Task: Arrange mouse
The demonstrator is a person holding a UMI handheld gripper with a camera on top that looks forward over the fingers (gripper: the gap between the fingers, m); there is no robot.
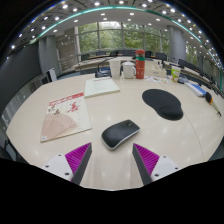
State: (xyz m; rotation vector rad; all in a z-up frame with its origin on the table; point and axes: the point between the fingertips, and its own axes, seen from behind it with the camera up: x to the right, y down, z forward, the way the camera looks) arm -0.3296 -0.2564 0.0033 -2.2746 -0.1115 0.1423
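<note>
The gripper (112, 160) is wide open and holds nothing; its two fingers, each with a magenta pad (78, 155), stand well apart over the pale table (110, 100). Just ahead of the fingers, and about in the middle of the space between them, lies the mouse (120, 133), dark grey, resting on the table by itself and turned a little sideways. No finger touches it.

To the left of the mouse is a booklet (66, 114) with red print, flat on the table. Farther away to the right is a black mouse pad (162, 102), round-shaped, well apart from the mouse. Behind the booklet lies a white sheet (101, 87), and at the far edge of the table are some containers (139, 68), too small to tell more.

I judge the step in hand is the approach, before the grasp. The next move probably calls for bringing the fingers forward on both sides of the mouse, then closing on its flanks. The mouse pad looks like the likely place for it, but this is only my guess.
</note>
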